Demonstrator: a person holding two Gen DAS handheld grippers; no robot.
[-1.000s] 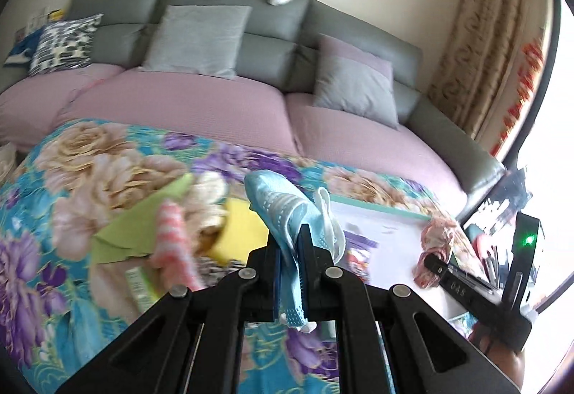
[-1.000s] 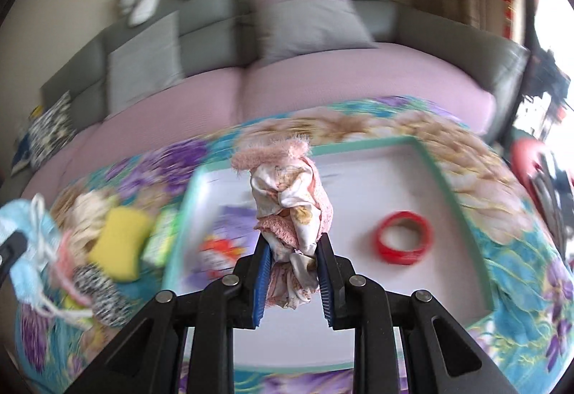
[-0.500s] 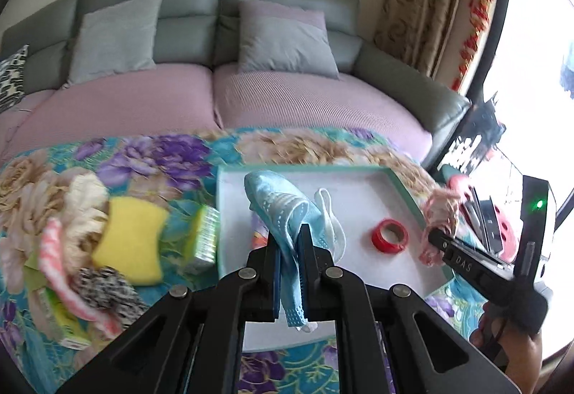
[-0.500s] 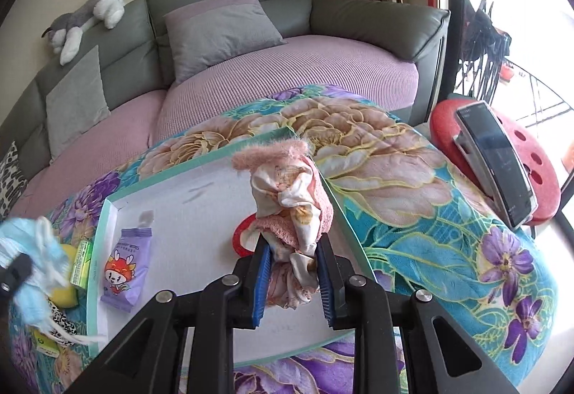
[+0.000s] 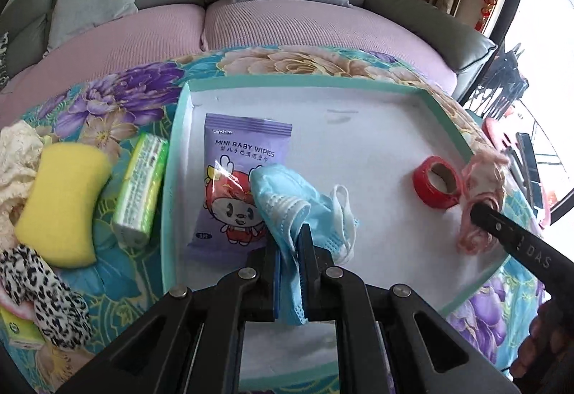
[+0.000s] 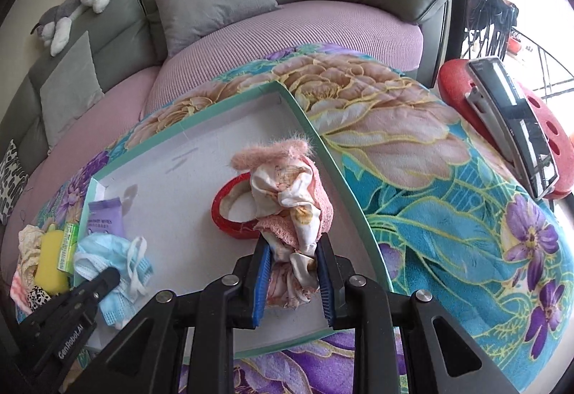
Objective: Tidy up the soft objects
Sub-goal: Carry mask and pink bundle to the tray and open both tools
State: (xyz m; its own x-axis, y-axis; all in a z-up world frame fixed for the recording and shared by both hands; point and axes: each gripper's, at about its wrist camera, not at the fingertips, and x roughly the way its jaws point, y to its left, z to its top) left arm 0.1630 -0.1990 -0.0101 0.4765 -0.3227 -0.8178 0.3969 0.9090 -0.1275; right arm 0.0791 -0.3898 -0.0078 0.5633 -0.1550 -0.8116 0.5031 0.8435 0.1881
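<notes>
both loads over tray [image 5: 445,117]: left hand-held gripper [image 5: 290,252] clamped on blue mask [image 5: 287,193], right hand-held gripper [image 6: 293,263] clamped on pink cloth bundle [image 6: 290,200]. step: delivery. next: lower, part jaws, drop clear of red tape roll [image 5: 436,182].

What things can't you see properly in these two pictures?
- Red tape roll: right wrist view, its near side is hidden behind the pink cloth bundle.
- Baby wipes pack: left wrist view, its lower right corner is covered by the blue face mask.
- Leopard-print cloth: left wrist view, blurred near the picture's edge.
- Green packet: right wrist view, its print is too small to read.
</notes>
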